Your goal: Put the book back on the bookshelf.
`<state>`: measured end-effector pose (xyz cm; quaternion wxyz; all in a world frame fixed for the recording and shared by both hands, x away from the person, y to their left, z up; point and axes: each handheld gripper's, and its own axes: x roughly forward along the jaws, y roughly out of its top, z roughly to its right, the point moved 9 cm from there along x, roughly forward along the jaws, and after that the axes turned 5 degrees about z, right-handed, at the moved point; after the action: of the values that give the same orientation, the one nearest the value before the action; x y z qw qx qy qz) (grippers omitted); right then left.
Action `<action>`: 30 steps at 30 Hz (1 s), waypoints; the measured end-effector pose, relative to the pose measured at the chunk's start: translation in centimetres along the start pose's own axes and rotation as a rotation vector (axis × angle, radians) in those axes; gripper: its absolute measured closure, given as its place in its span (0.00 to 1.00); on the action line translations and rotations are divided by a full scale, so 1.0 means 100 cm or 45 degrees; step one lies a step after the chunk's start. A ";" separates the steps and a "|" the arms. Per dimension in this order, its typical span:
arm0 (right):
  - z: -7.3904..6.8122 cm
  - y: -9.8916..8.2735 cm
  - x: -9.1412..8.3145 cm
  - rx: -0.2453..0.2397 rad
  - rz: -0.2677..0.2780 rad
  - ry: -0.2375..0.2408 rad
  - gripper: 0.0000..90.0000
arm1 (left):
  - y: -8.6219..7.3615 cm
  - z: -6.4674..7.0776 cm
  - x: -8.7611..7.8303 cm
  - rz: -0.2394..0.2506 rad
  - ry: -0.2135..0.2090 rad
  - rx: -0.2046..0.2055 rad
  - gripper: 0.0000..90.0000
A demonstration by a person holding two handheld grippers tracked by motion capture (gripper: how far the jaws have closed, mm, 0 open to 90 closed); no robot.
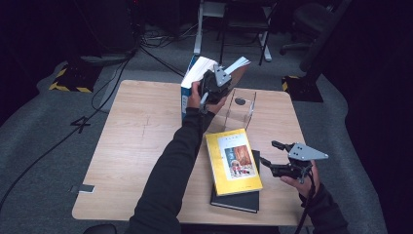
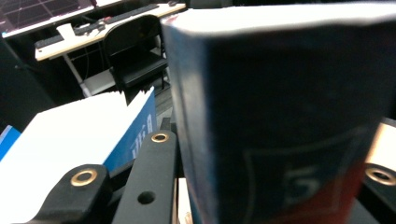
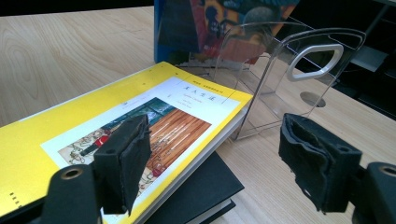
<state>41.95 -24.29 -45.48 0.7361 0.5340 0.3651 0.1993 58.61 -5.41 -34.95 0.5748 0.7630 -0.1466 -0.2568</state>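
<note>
My left gripper is raised over the far edge of the table, shut on a thick dark blue book. In the left gripper view its spine spans the gap between the jaws. A second blue book with white pages stands just left of it. A clear plastic book stand sits on the table below. My right gripper hovers open at the right, beside a yellow book that lies on a black book.
The wooden table has bare surface on its left half, with a small dark tag near the front left corner. Cables run over the grey floor, and chair and desk legs stand behind the table.
</note>
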 end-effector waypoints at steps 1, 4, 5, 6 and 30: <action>0.000 0.000 0.000 0.001 -0.001 0.000 0.28 | -0.002 0.000 0.003 -0.003 0.003 -0.012 0.82; 0.001 0.000 -0.001 0.002 0.004 -0.001 0.28 | -0.009 0.001 0.013 -0.021 -0.001 -0.025 0.82; 0.002 0.000 -0.001 0.002 0.007 0.000 0.28 | -0.011 0.001 0.014 -0.020 0.001 -0.030 0.82; 0.002 0.000 -0.001 0.003 0.008 0.000 0.28 | -0.012 0.001 0.016 -0.027 0.008 -0.029 0.82; 0.003 0.000 -0.002 0.007 0.013 0.008 0.29 | -0.035 -0.008 0.022 0.036 0.073 -0.115 0.81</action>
<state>42.09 -24.63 -45.35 0.7326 0.5371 0.3652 0.2037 60.61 -4.90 -38.57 0.6162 0.7411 -0.1289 -0.2331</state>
